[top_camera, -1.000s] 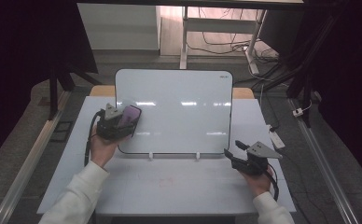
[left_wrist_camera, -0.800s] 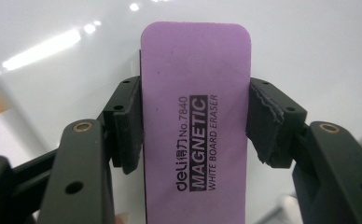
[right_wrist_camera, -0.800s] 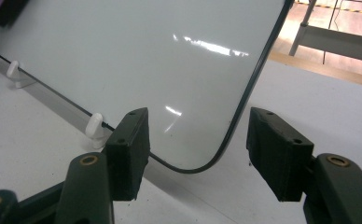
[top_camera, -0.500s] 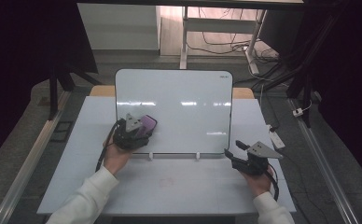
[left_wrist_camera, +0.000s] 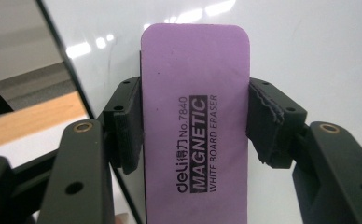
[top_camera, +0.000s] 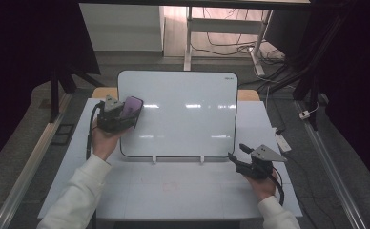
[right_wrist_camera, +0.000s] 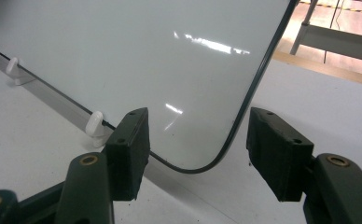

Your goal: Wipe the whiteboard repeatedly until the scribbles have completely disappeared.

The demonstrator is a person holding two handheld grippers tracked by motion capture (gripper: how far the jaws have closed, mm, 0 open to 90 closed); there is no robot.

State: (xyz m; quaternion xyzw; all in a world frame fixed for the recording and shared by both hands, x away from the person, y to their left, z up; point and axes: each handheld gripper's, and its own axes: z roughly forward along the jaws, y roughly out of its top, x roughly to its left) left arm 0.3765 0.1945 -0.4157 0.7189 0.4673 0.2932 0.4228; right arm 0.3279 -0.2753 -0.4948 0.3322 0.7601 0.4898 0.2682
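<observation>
Whiteboard (top_camera: 183, 114): it stands propped on the white table (top_camera: 173, 191), leaning back, with its lower edge seated in two small white clips (right_wrist_camera: 96, 124). The surface is clean and glossy and reflects ceiling lights. It occupies the table's centre, toward twelve o'clock in the high view.

Left gripper (top_camera: 124, 114): it is held at the board's left edge, at about nine o'clock from the board's centre, with the jaws clamped on the long sides of the purple eraser (left_wrist_camera: 195, 126). In the left gripper view the eraser stands lengthwise between the pads, its printed face toward the camera and the board's surface close behind it. Contact between eraser and board cannot be determined.

Right gripper (top_camera: 240, 160): it rests low near the board's lower right corner, at about four o'clock from the board's centre. Its jaws stand apart with nothing between them. In the right gripper view the corner lies just beyond the pads, not touching.
</observation>
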